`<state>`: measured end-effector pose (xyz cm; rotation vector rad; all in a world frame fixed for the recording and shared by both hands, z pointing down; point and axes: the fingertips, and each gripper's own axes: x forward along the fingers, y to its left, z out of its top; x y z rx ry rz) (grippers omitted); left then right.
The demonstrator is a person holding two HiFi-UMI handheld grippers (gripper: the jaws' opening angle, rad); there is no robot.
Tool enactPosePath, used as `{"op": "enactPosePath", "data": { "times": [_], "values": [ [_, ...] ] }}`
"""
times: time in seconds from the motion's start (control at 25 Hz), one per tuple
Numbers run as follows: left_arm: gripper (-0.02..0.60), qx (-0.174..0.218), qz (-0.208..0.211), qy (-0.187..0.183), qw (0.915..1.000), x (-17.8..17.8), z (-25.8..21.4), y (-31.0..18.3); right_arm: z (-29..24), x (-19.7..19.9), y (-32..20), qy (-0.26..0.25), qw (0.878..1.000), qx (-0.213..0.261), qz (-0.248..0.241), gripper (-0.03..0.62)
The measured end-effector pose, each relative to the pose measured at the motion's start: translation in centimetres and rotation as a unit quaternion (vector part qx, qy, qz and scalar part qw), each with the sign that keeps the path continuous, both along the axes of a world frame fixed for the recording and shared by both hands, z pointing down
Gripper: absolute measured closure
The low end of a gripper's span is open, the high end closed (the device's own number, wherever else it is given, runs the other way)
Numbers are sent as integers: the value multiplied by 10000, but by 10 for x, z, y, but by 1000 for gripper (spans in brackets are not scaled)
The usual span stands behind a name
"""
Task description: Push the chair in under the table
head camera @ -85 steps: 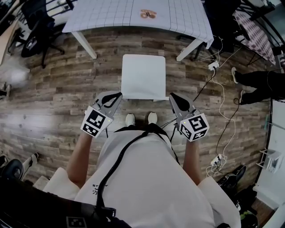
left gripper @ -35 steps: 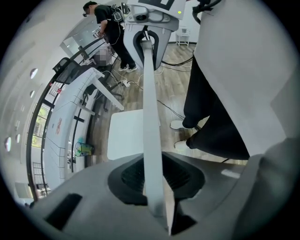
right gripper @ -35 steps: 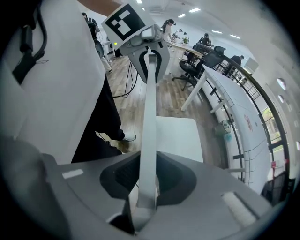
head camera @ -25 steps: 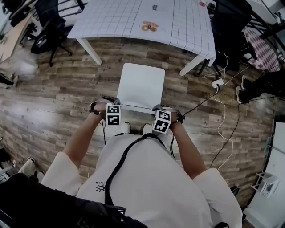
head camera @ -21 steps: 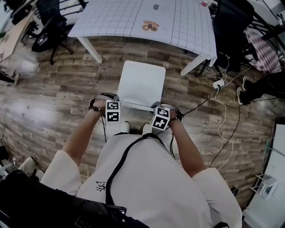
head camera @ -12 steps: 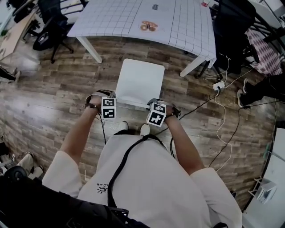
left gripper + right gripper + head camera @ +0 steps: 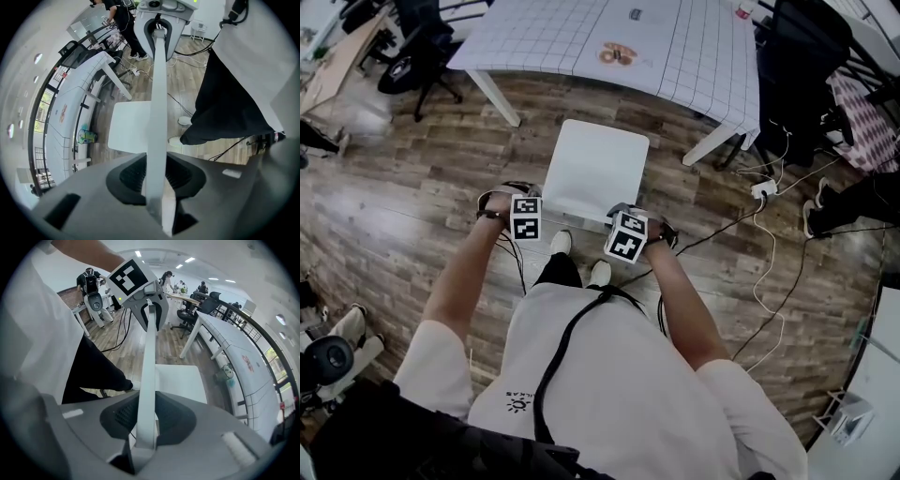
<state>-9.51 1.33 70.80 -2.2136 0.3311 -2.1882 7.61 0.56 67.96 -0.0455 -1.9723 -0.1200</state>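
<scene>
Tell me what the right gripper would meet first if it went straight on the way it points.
The backrest, at once: it stands between the jaws of the right gripper, which are shut on it. Pushed further, the gripper would probably slide down it toward the seat; depth is unclear.

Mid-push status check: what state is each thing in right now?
chair: upright, seat short of the table, not yet under.
backrest: between both grippers' jaws.
left gripper: jaws on the backrest, just been opening.
right gripper: jaws shut on the backrest.
</scene>
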Motion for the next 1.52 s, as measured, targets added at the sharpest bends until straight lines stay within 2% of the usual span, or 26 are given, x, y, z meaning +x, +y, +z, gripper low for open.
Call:
{"op": "enactPosePath", "data": {
  "times": [0.56,0.92,1.52],
  "values": [
    [466,108,155,64,9998,-12,-2,-38,0,-13,-34,32,10000,-59,62,511],
    [474,-29,156,400,9991,-12,-3,-64,2,-12,-62,78,9999,-20,126,511],
    [489,-163,607,756,9952,-29,-7,-111,1,-32,-109,383,9988,-58,307,510]
  ]
}}
